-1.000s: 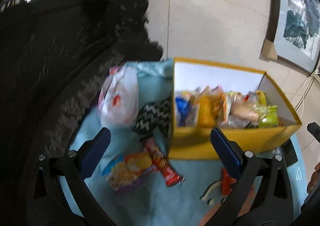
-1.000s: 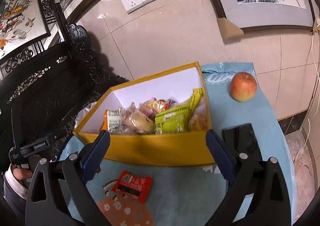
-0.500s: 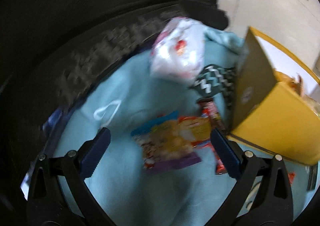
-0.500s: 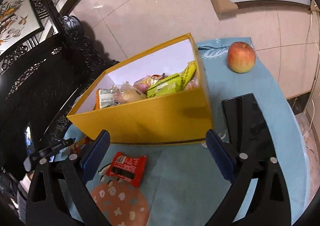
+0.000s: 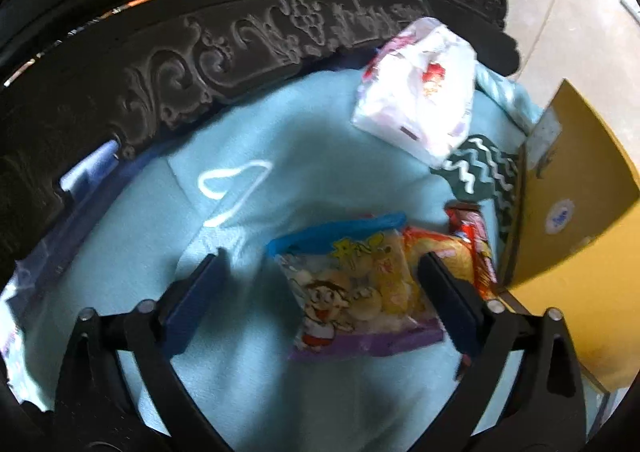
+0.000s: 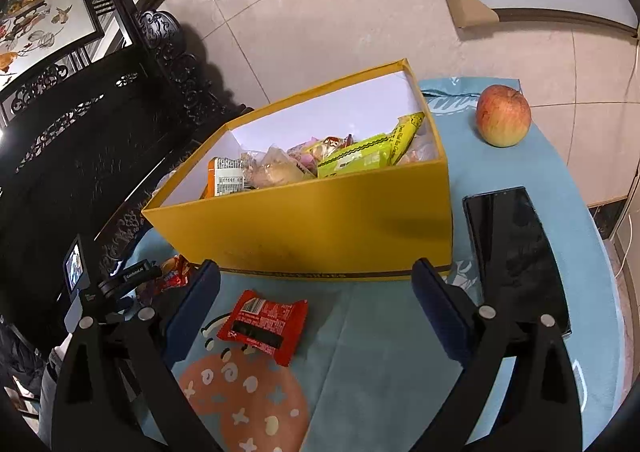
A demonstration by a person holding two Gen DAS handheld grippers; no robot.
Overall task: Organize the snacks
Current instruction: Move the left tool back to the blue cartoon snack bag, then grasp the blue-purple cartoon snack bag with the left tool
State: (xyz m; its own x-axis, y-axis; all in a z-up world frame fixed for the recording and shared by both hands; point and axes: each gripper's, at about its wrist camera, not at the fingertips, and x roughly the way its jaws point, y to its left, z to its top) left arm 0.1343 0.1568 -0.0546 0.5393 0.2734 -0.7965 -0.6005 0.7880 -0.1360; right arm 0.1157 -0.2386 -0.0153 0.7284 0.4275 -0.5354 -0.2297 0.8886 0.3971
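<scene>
Tongs first: your left tongs (image 5: 320, 284) are spread wide and hold nothing, with the cartoon snack bag (image 5: 356, 288) lying flat on the blue cloth (image 5: 224, 372) right between the two blue pads, nearer the right pad (image 5: 448, 304), which seems to overlap the bag's edge, though you cannot be sure it touches. Just beyond that pad lies a red wrapped snack (image 5: 474, 240), and past it the side of the yellow box (image 5: 576, 188). Ahead and a little right of the left tongs sits a white packet (image 5: 420, 100), resting partly on a dark zigzag-patterned piece (image 5: 480, 172). Your right tongs (image 6: 316, 304) are also wide apart and empty, hovering over the bench with a red wrapper (image 6: 264, 322) lying between the pads, close to the left one, and the yellow box, already well filled with snacks, straight ahead. To the right of those tongs are a black phone (image 6: 516, 252) and, farther off, an apple (image 6: 503, 116). You look to be at the pick-up step for the loose packets still outside the box. For the left side, you would likely need to shift slightly right to centre the bag, lower onto it, and close gently, since the soft bag may slide or crumple on the cloth.
</scene>
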